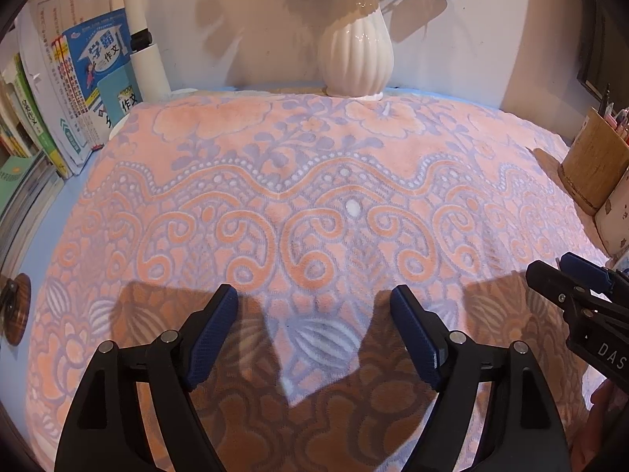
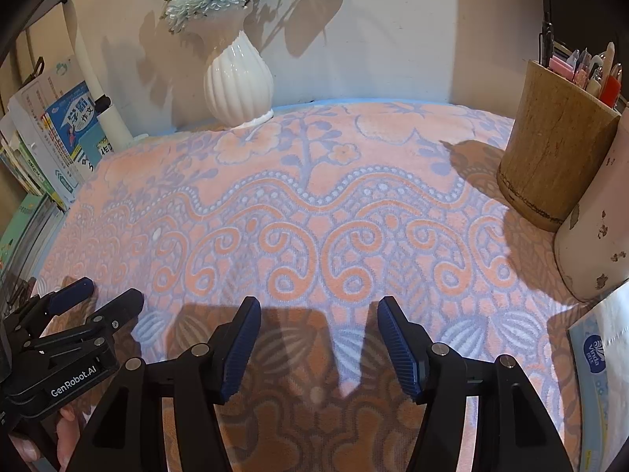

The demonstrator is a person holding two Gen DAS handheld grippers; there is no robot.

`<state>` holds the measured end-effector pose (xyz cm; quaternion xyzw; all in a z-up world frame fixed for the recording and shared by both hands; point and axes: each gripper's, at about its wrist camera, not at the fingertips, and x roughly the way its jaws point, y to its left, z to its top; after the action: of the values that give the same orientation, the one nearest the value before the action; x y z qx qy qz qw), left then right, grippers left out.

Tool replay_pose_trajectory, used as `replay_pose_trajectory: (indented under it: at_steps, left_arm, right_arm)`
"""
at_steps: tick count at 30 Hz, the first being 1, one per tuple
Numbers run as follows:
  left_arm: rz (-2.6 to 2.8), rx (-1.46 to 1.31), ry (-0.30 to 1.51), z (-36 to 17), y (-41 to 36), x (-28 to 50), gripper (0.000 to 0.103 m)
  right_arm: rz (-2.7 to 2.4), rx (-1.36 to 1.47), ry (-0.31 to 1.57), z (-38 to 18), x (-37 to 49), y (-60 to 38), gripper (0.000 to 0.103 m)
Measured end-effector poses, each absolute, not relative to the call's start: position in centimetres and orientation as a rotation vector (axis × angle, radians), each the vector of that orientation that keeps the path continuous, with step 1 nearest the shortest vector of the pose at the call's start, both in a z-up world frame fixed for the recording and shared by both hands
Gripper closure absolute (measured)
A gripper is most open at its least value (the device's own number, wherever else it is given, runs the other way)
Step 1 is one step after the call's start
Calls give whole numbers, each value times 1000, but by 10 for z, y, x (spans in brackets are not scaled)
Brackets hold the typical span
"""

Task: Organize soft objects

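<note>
A soft orange and lilac patterned towel (image 1: pixel 298 204) lies spread flat over the desk and fills both views; it also shows in the right wrist view (image 2: pixel 314 216). My left gripper (image 1: pixel 314 299) is open and empty, hovering above the towel's near part. My right gripper (image 2: pixel 318 310) is open and empty too, above the near part further right. The right gripper shows at the right edge of the left wrist view (image 1: pixel 566 275). The left gripper shows at the lower left of the right wrist view (image 2: pixel 106 295). Neither touches the towel.
A white ribbed vase (image 1: pixel 355 55) with flowers stands at the back against the wall. Books (image 1: pixel 74 90) lean at the left. A wooden pen holder (image 2: pixel 554 145) and a pale canister (image 2: pixel 597 228) stand at the right, with a tissue pack (image 2: pixel 597 373) in front.
</note>
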<state>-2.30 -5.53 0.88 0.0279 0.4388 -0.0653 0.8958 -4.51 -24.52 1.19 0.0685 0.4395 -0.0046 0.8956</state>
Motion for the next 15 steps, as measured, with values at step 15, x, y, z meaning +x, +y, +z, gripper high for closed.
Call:
replay_pose_trajectory:
  at_steps: [15]
  left_arm:
    - [-134,50,931,5,-54,-19,12]
  right_arm:
    - [-7,125,920,10,-45,-243,34]
